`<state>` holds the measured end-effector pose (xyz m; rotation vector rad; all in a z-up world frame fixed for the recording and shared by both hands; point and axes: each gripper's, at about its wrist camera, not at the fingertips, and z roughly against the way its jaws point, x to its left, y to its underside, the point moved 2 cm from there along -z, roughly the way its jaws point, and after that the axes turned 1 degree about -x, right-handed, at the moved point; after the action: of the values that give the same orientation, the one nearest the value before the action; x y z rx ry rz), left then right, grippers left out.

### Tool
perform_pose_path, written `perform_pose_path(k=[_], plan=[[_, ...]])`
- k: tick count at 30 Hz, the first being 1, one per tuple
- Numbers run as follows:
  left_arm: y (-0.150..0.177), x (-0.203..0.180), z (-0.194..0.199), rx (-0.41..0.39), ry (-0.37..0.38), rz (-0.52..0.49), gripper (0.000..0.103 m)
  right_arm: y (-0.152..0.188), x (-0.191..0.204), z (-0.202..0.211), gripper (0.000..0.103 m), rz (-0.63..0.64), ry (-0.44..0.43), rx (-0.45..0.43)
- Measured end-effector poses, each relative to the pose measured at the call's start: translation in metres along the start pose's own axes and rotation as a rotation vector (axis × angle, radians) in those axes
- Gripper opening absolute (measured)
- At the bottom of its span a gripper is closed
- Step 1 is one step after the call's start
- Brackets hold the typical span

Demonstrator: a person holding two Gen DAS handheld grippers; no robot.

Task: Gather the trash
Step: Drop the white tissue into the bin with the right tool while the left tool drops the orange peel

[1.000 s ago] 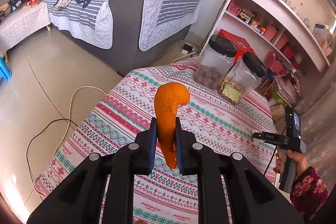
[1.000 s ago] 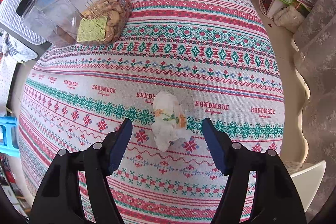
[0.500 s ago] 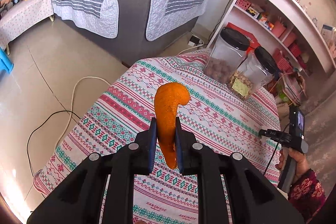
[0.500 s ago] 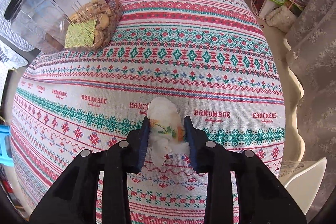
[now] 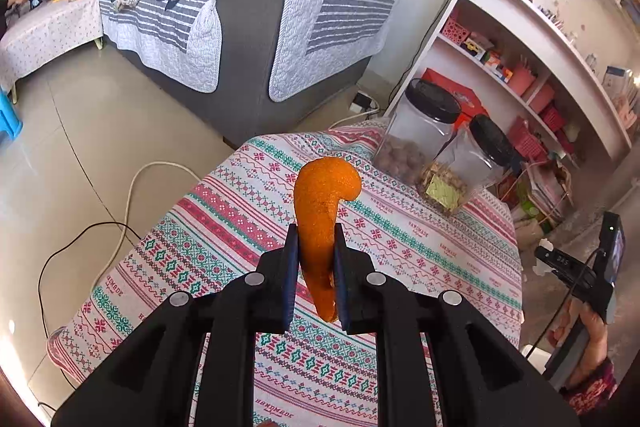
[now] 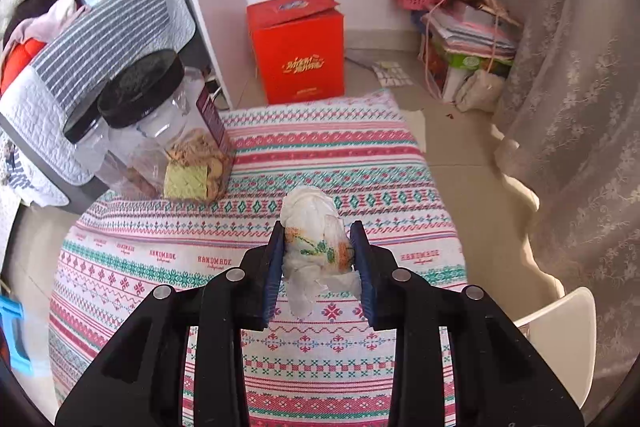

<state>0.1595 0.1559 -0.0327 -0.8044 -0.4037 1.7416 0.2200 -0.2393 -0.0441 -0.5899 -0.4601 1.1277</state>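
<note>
A curled strip of orange peel [image 5: 320, 203] sticks up from my left gripper [image 5: 316, 255], which is shut on it above the patterned tablecloth [image 5: 224, 227]. In the right wrist view a crumpled white tissue [image 6: 316, 231] with green and orange print sits pinched between the pads of my right gripper [image 6: 318, 255], lifted off the tablecloth [image 6: 160, 259]. At the right edge of the left wrist view a hand [image 5: 584, 327] holds that right gripper; its fingertips show only a white scrap there.
Two clear jars with black lids [image 5: 436, 143] [image 6: 160, 131] stand at the table's far end. A grey sofa with a striped cover [image 5: 248, 39], white shelves [image 5: 520, 39], a red box [image 6: 298, 47], a white chair [image 6: 560, 331] and floor cables [image 5: 128, 195] surround the table.
My right gripper closed on the tissue, then rose with it and tilted up, so shelves and the red box came into view. The left gripper kept still with the peel.
</note>
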Motion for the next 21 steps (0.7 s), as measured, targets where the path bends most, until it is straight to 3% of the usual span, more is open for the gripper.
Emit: perform_pose_path(k=[11, 21], plan=[[0.003, -0.023, 0.014, -0.075, 0.016, -0.006, 0.016, 0.013, -0.066, 0.087, 0.031, -0.079, 0.211, -0.277], [0.02, -0.059, 0.016, -0.091, 0.041, -0.059, 0.016, 0.048, -0.134, 0.137, 0.031, -0.122, 0.319, -0.327]])
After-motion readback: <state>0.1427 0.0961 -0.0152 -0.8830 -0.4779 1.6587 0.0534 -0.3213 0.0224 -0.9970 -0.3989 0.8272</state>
